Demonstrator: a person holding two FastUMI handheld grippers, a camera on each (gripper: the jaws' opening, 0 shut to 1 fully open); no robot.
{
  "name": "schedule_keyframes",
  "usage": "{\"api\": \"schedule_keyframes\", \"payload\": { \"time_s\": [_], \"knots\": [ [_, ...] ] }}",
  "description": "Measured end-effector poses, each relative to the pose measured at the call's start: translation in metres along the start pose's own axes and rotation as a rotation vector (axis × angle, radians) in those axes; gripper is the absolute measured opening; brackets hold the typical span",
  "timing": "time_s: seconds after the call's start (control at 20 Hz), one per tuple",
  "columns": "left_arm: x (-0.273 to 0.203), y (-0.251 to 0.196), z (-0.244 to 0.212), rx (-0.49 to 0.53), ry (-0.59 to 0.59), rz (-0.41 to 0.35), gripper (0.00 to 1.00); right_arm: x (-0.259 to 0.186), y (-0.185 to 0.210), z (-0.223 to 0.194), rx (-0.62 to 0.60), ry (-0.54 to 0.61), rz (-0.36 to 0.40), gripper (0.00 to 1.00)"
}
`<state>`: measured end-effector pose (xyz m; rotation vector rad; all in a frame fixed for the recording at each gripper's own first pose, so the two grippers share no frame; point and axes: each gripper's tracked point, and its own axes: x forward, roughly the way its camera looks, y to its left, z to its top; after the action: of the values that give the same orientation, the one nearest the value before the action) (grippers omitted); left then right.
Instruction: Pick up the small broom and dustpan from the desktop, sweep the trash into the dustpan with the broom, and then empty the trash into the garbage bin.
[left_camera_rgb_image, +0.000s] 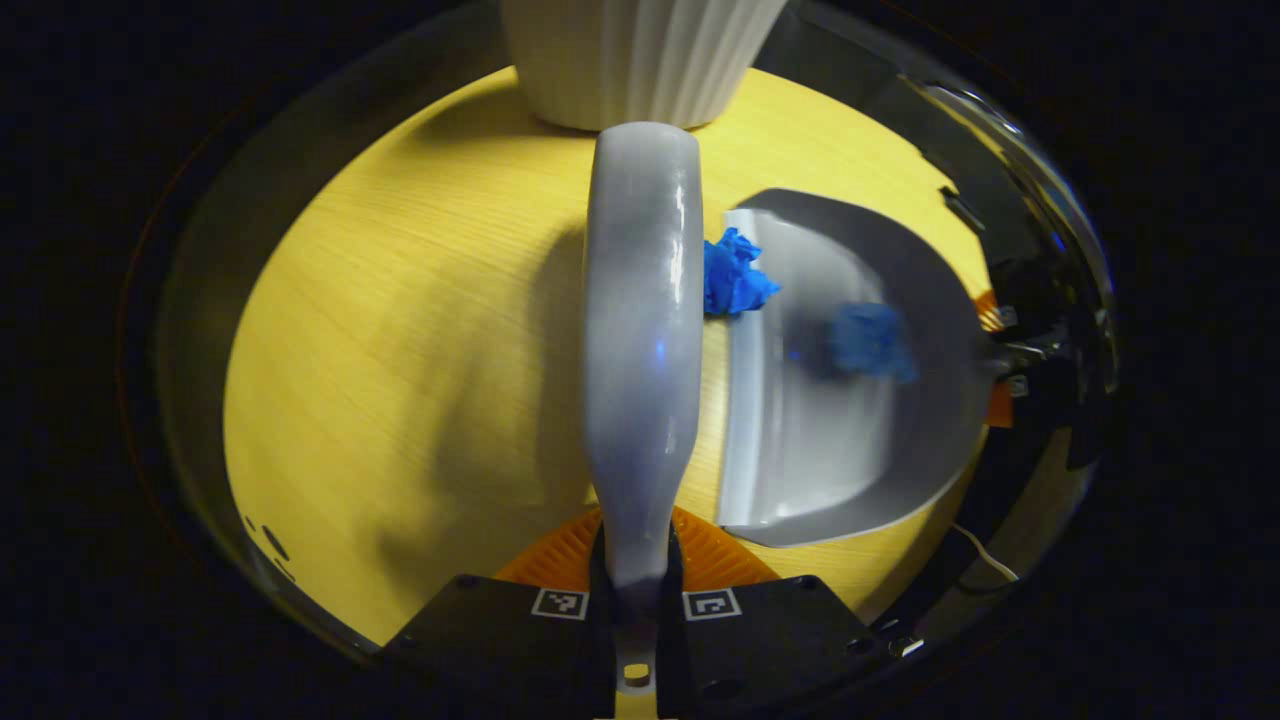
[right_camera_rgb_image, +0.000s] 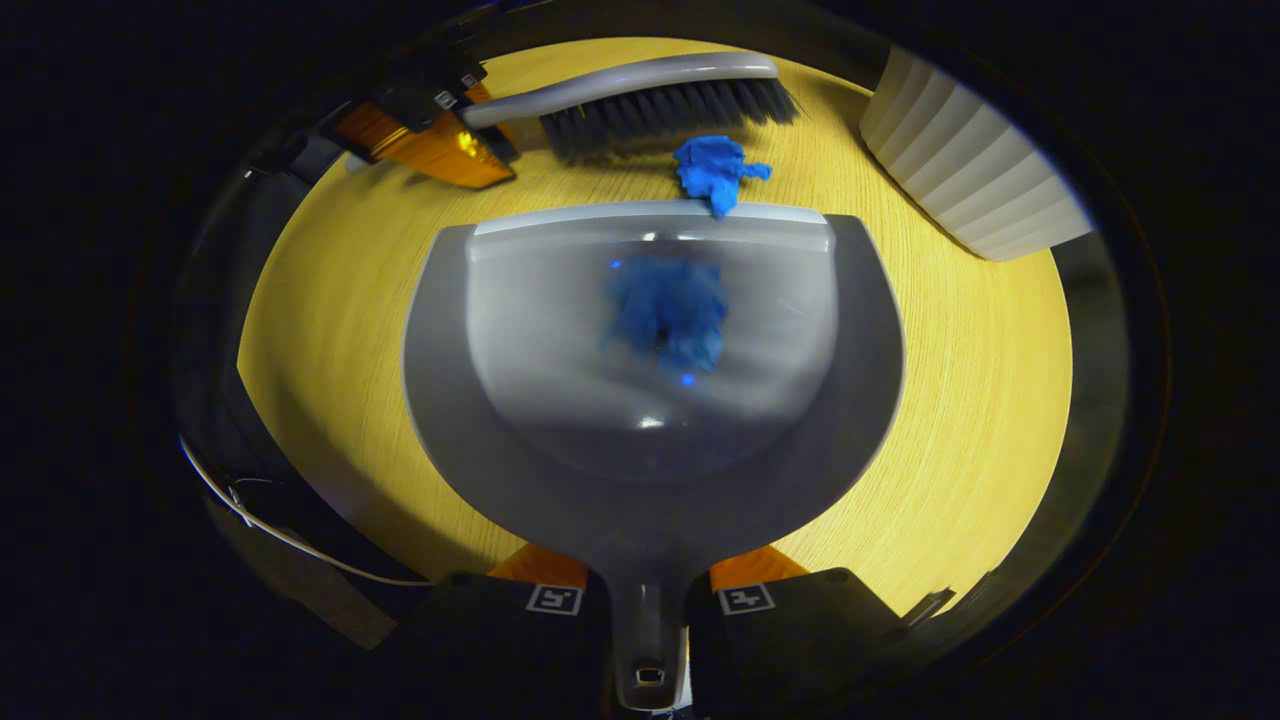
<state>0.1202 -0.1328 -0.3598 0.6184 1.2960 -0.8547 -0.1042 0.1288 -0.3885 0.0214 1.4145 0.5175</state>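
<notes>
My left gripper (left_camera_rgb_image: 637, 600) is clamped on the broom (left_camera_rgb_image: 640, 330) handle; my right gripper (right_camera_rgb_image: 648, 600) is clamped on the dustpan (right_camera_rgb_image: 650, 480) handle. 1 blue trash wad (right_camera_rgb_image: 668, 318) lies inside the pan, blurred; another blue wad (right_camera_rgb_image: 715, 172) touches its lip at 12 o'clock, bristles just beyond. The ribbed white bin (right_camera_rgb_image: 970, 180) stands at 2 o'clock on the desktop (right_camera_rgb_image: 980, 400)

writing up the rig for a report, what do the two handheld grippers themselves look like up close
The left gripper and the right gripper are built alike: a flat black body with two small square black-and-white coded markers, one beside each finger, and ribbed orange plastic showing behind it. A thin white cable runs at the lower left of the right gripper view.
</notes>
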Motion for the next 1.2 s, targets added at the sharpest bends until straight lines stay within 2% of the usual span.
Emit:
{"api": "schedule_keyframes", "payload": {
  "time_s": [0.1, 0.2, 0.3, 0.4, 0.45, 0.5, 0.55, 0.6, 0.7, 0.75, 0.8, 0.9, 0.95, 1.05, 1.15, 1.2],
  "knots": [
    [-0.002, -0.027, -0.002, 0.042, 0.0, -0.078, 0.2, 0.0, 0.0, 0.0, -0.001, -0.001, -0.001, 0.34],
    [-0.007, -0.061, -0.009, 0.083, -0.003, -0.197, 0.2, 0.0, 0.0, 0.0, -0.002, -0.003, 0.0, 0.34],
    [-0.005, -0.061, -0.006, 0.054, -0.014, -0.185, 0.2, -0.001, -0.002, -0.001, -0.009, -0.005, -0.001, 0.34],
    [-0.005, -0.049, -0.004, -0.004, -0.036, -0.127, 0.2, 0.0, -0.001, 0.0, -0.008, -0.006, -0.002, 0.34],
    [-0.003, -0.047, -0.005, -0.019, -0.028, -0.111, 0.23, 0.001, -0.001, 0.0, -0.008, -0.008, -0.004, 0.34],
    [-0.003, -0.049, -0.009, -0.012, -0.004, -0.109, 0.2, 0.001, -0.001, 0.001, -0.007, -0.009, -0.006, 0.34],
    [-0.005, -0.052, -0.013, 0.008, 0.016, -0.125, 0.23, 0.001, -0.001, 0.0, -0.008, -0.01, -0.007, 0.34],
    [-0.007, -0.061, -0.014, 0.029, 0.02, -0.173, 0.2, 0.0, -0.001, 0.001, -0.009, -0.012, -0.008, 0.34],
    [-0.013, -0.07, -0.011, 0.103, -0.001, -0.23, 0.2, -0.001, -0.002, 0.0, -0.023, -0.022, -0.006, 0.34],
    [-0.018, -0.086, -0.009, 0.095, -0.008, -0.305, 0.2, 0.0, -0.002, 0.0, -0.025, -0.022, -0.008, 0.34],
    [-0.024, -0.095, -0.004, 0.099, -0.025, -0.335, 0.2, 0.001, -0.001, 0.0, -0.025, -0.026, -0.008, 0.34],
    [-0.023, -0.076, 0.003, 0.103, -0.055, -0.262, 0.16, 0.001, -0.001, 0.0, -0.02, -0.028, -0.008, 0.34],
    [-0.022, -0.066, 0.006, 0.087, -0.073, -0.227, 0.19, 0.001, -0.001, 0.001, -0.02, -0.03, -0.007, 0.34],
    [-0.024, -0.045, 0.015, 0.033, -0.111, -0.174, 0.2, 0.001, -0.001, 0.0, -0.019, -0.032, -0.008, 0.34],
    [-0.013, -0.016, 0.009, -0.009, -0.073, -0.057, 0.23, 0.001, -0.001, 0.0, -0.018, -0.033, -0.01, 0.34],
    [-0.008, -0.01, 0.002, -0.025, -0.022, -0.033, 0.19, 0.001, -0.001, 0.001, -0.018, -0.034, -0.009, 0.34]
  ]
}}
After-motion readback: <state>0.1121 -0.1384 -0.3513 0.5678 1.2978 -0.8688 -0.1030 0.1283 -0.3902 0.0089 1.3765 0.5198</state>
